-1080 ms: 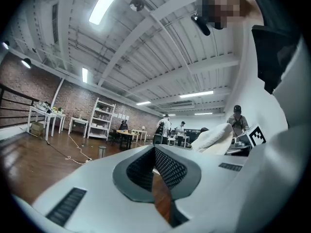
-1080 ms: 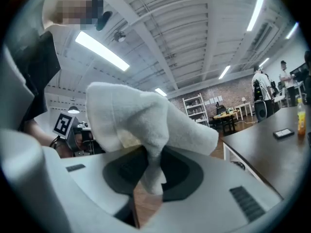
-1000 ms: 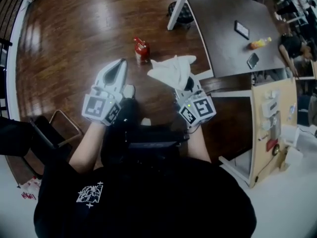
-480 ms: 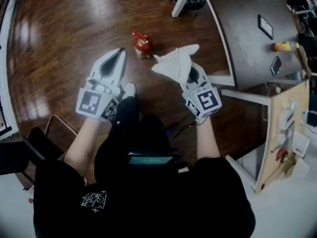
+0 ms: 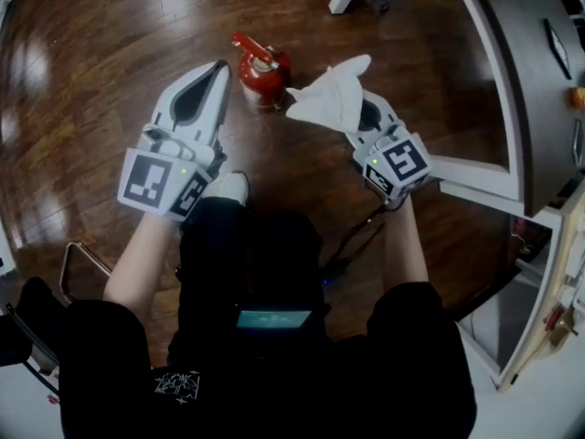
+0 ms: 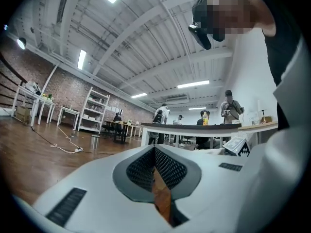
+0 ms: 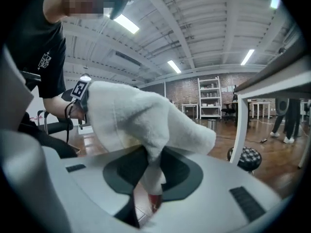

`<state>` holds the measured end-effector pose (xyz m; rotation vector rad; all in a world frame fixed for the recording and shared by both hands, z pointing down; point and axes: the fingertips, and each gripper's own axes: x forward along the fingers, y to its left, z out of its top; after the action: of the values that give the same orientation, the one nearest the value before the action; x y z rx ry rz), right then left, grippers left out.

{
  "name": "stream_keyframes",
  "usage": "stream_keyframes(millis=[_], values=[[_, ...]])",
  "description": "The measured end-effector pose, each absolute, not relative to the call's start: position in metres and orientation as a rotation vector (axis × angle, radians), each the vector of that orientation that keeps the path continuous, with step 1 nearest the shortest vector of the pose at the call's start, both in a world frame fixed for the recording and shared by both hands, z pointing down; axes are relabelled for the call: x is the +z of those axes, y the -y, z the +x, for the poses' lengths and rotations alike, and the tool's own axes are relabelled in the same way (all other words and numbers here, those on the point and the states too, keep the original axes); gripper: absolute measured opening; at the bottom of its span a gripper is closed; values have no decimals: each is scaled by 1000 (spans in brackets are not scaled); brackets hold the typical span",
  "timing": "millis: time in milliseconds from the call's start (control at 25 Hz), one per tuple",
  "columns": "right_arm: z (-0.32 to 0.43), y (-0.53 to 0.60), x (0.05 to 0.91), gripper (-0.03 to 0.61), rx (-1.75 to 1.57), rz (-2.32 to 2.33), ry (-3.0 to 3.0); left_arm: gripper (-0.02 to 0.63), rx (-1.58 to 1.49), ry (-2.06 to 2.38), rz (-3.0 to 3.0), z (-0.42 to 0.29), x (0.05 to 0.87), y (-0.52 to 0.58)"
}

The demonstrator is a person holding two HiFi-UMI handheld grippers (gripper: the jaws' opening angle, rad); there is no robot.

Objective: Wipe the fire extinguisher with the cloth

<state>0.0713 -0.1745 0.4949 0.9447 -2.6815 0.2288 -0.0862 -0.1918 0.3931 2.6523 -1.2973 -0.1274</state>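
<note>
Both tools are ready: in the head view the red fire extinguisher [image 5: 263, 73] sits on the floor [image 5: 91, 80] just ahead, between left gripper [image 5: 219, 68] and right gripper [image 5: 355, 110]; left gripper view — jaws together, empty; right gripper view — jaws clamped on the cloth [image 7: 141, 110], whose loose bulk should lead the wipe.

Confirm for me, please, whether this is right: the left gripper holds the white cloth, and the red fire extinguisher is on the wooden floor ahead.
Not quite. The right gripper holds the white cloth, as the right gripper view shows; the left gripper is shut on nothing. The red fire extinguisher is indeed on the wooden floor ahead.
</note>
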Motion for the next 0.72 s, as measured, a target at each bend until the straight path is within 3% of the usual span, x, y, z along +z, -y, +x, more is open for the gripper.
stream_keyframes(millis=[280,720], values=[[72,220,585,100,181,771,2661,3,-163,1313,2671,-96,460,207],[55,277,674,98,-59,647,2410,3,-178,1407,2639,-106,479,182]])
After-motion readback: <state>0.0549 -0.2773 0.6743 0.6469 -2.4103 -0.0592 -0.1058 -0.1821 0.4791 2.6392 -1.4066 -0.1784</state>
